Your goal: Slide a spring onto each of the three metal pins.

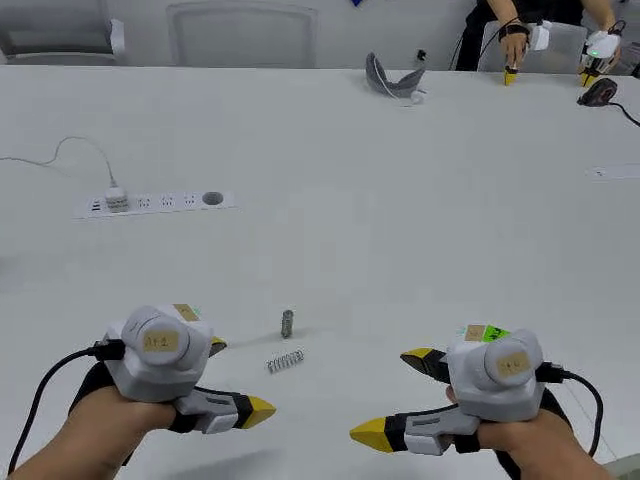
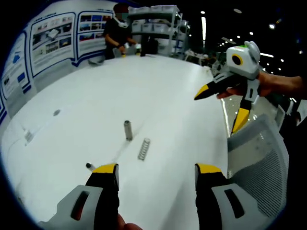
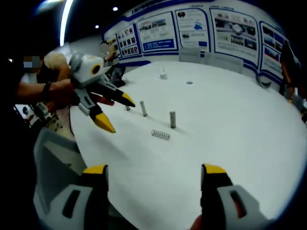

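A loose spring lies flat on the white table, midway between my two grippers. Just beyond it stands a short, thick metal pin; I cannot tell whether a spring sits on it. In the right gripper view a thinner pin stands beside the thick pin, with the spring in front. The left gripper view has the spring, the thick pin and a small pin near my left jaw. My left gripper and right gripper are both open and hold nothing.
A white power strip with a plug and cable lies at the left. A grey object rests at the far edge. Across the table a person works with other grippers. Chairs stand behind the table.
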{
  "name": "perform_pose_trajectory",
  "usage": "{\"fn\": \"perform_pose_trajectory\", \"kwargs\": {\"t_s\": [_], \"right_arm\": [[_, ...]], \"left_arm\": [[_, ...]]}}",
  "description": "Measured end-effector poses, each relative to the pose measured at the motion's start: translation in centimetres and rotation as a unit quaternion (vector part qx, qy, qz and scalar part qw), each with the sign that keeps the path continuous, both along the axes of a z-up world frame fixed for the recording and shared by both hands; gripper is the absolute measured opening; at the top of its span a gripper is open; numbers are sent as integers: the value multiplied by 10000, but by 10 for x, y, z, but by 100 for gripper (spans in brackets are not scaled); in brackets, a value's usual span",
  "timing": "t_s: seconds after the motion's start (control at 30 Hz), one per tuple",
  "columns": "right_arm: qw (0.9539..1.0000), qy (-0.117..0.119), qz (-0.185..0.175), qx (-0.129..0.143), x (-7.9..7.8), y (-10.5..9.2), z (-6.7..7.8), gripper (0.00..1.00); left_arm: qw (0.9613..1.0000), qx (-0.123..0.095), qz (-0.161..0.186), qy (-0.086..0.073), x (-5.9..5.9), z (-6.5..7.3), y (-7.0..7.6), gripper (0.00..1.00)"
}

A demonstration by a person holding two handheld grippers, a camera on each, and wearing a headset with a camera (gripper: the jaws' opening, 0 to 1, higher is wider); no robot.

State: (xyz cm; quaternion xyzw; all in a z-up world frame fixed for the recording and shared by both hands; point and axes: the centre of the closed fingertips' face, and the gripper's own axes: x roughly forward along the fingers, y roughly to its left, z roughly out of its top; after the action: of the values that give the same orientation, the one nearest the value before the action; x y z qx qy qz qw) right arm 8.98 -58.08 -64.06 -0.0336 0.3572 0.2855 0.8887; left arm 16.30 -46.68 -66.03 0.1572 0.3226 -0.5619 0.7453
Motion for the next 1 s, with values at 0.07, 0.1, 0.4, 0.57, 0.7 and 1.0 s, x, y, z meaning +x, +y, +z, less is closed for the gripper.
{"fn": "perform_pose_trajectory", "kwargs": {"t_s": [0.07, 0.1, 0.4, 0.57, 0.7, 1.0], "right_arm": [[10000, -7, 10, -1, 0, 1, 1, 81], [10000, -7, 10, 0, -1, 1, 1, 81], [9999, 109, 27, 7, -8, 0, -4, 80], [9999, 114, 0, 46, -12, -1, -3, 80], [9999, 137, -53, 73, -13, -2, -4, 80], [9996, 210, -84, 162, -19, 2, -8, 80]], "left_arm": [[10000, -21, 0, 21, 2, -4, -5, 64], [10000, -17, 8, 43, 3, -7, -7, 63], [9996, 45, 238, 118, 20, -29, -21, 48], [9995, 116, 238, 172, 25, -41, -26, 43], [9997, 81, 188, 125, 28, -46, -33, 38], [9997, 132, 167, 96, 32, -61, -44, 30]]}}
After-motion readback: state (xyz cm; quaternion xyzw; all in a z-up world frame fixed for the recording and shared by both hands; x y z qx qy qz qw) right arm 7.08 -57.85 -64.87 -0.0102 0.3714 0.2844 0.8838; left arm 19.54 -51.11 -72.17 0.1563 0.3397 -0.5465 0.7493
